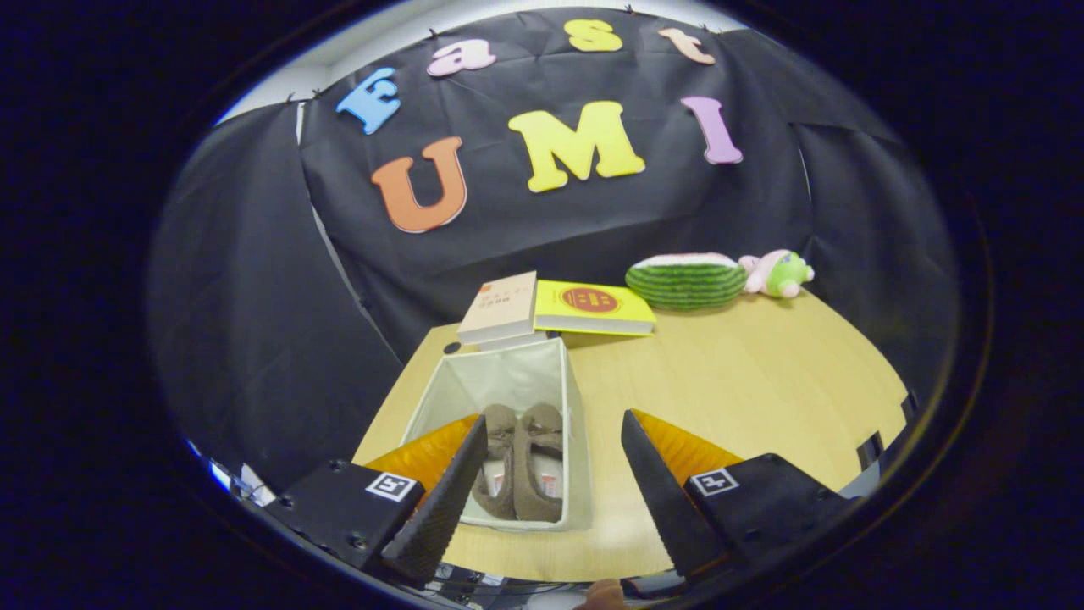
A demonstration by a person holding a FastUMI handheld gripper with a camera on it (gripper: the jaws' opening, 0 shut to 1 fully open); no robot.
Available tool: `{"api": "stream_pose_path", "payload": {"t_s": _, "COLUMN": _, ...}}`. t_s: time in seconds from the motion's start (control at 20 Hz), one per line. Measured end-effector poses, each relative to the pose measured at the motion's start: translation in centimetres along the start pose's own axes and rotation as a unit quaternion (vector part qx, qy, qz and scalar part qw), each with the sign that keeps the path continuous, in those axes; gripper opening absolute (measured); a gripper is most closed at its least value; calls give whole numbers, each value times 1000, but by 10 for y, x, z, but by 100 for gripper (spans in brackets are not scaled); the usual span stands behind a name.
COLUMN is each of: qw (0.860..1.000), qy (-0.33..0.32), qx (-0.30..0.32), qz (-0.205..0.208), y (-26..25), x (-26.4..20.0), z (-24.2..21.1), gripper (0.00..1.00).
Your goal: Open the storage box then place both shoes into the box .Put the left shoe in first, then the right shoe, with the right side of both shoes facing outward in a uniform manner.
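Fingers (449, 500) of the gripper (555, 462) are standing wide apart and grasping nothing, hovering above the near edge of the wooden table (745, 373). Between them and just ahead, the storage box (500, 381) is sitting open near the table's left edge, its pale fabric walls upright and no lid visible over it. Inside, both shoes are lying side by side on the box floor, touching each other: one brown slipper (495, 462) toward the left finger and the other brown slipper (542, 462) beside it, both with openings facing up and toes pointing away toward the far wall of the box. Judging from this, the opening and both placements are looking done, and the tool is looking released. Which shoe is the left one, and whether the right sides are facing outward as asked, cannot be told from here. Beyond the box, toward the far edge, a tan book (501, 307) is resting on something just behind the box, with a yellow book (594, 307) beside it. Farther along that far edge, a watermelon plush (686, 281) is lying next to a small pink and green toy (777, 273).
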State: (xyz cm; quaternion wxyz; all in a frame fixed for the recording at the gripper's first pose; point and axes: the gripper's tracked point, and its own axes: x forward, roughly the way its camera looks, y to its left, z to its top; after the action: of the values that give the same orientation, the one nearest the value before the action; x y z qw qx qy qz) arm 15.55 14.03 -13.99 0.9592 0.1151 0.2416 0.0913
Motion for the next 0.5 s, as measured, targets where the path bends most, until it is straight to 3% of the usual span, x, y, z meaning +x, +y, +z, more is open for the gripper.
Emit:
{"api": "stream_pose_path", "payload": {"t_s": 0.3, "qw": 989, "qy": -131, "qx": -57, "qz": -30, "y": -31, "x": -75, "z": 40, "gripper": 100}}
{"api": "stream_pose_path", "payload": {"t_s": 0.5, "qw": 985, "qy": -161, "qx": -49, "qz": -47, "y": -62, "x": -120, "z": 47, "gripper": 100}}
